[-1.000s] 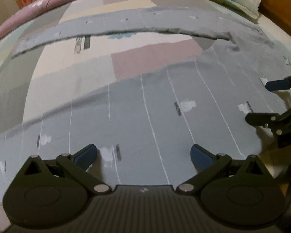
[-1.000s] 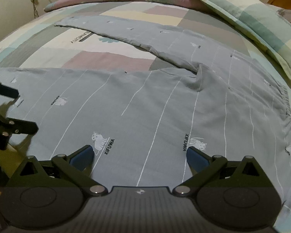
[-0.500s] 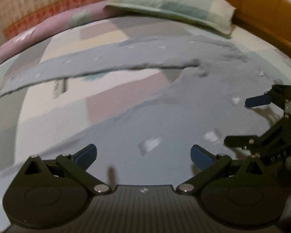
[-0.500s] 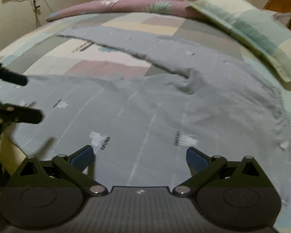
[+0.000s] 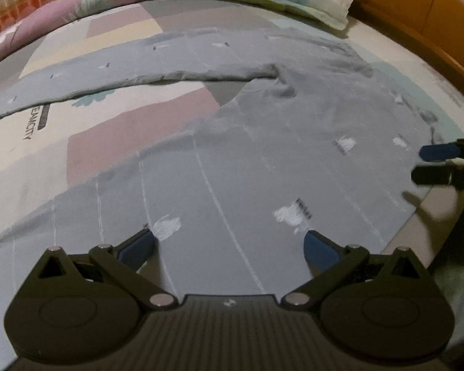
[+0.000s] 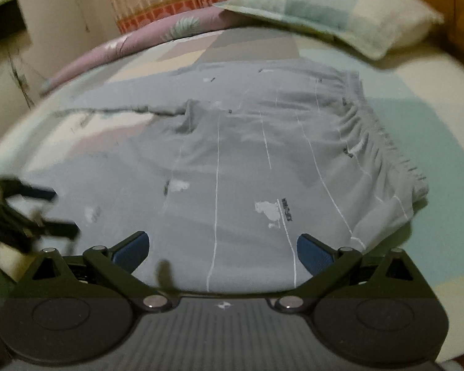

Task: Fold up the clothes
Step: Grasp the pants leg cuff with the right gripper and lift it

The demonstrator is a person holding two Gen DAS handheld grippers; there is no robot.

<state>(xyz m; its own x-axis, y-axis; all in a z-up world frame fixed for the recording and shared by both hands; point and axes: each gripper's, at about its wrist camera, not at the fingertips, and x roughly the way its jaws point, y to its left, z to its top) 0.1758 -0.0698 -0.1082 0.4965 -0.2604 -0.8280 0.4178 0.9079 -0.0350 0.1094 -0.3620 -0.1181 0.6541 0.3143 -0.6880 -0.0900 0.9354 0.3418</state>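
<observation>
**Both grippers poised over the near leg of the pyjama trousers, nothing gripped yet**

A pair of grey pyjama trousers (image 5: 263, 160) with thin white stripes and small printed motifs lies spread flat on the bed (image 5: 114, 117), on a patchwork-print sheet. The gathered waistband (image 6: 374, 136) is toward the right, near the pillow (image 6: 331, 15); the far leg (image 5: 108, 74) runs off to the left, and the legs part at a puckered crotch (image 5: 281, 83).

The left gripper (image 5: 229, 244) hangs over the near leg with its fingers wide apart and only cloth showing between them. The right gripper (image 6: 222, 247) is likewise spread wide and empty, over the hip part close to the near edge. Each shows at the border of the other's view, so they are fairly near one another.

The step in hand looks like taking hold of the near edge to fold the trousers lengthwise, near leg onto far leg. To do it well:

- Bring each gripper down at the near edge rather than the middle of the panel, so the fingers pinch both layers.
- Put the right one close to the waistband and the left one well down the leg, apart enough that the cloth does not sag between them.
- Lift both together and carry the edge across evenly, keeping the stripes parallel.
- The bunch at the crotch may drag; smoothing it first would give a flatter fold.
</observation>
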